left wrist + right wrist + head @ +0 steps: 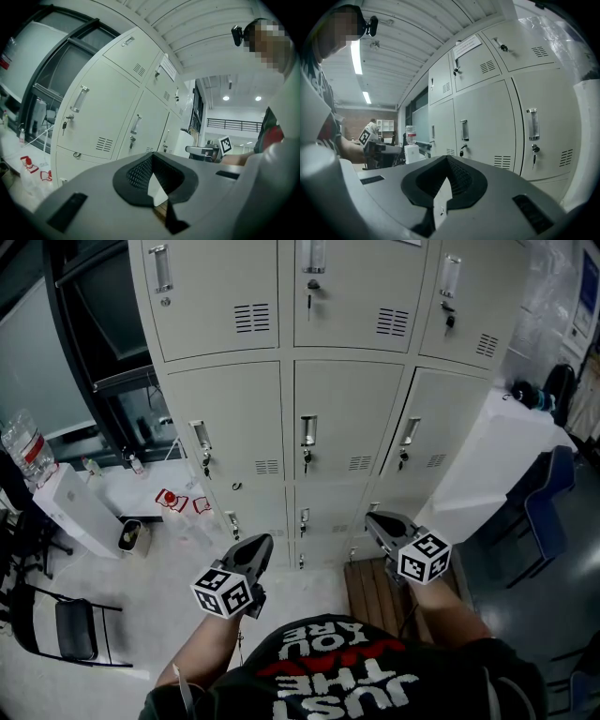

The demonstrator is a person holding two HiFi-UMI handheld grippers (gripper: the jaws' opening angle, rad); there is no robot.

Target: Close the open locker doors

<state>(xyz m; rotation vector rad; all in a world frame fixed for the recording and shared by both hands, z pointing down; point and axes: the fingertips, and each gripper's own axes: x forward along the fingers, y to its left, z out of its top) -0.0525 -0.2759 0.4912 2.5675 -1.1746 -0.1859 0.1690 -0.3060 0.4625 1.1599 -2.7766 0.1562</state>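
Note:
A bank of pale grey lockers point(347, 418) stands in front of me, three columns wide. Every door that shows lies flush, with its handle and key in place. My left gripper point(255, 547) is held low before the bottom-left door. Its jaws are shut with nothing between them. My right gripper point(380, 524) hovers before the bottom-right door, also shut and empty. In the left gripper view the lockers point(108, 117) run off to the right beyond the shut left gripper point(152, 157). In the right gripper view the lockers point(487, 122) fill the right side beyond the right gripper point(447, 158).
A wooden slatted board point(375, 592) lies on the floor under my right hand. A white cabinet point(497, 456) and a blue chair point(544, 512) stand at the right. At the left are a white box point(80, 507), a water bottle point(23, 446) and a folding chair point(66, 624).

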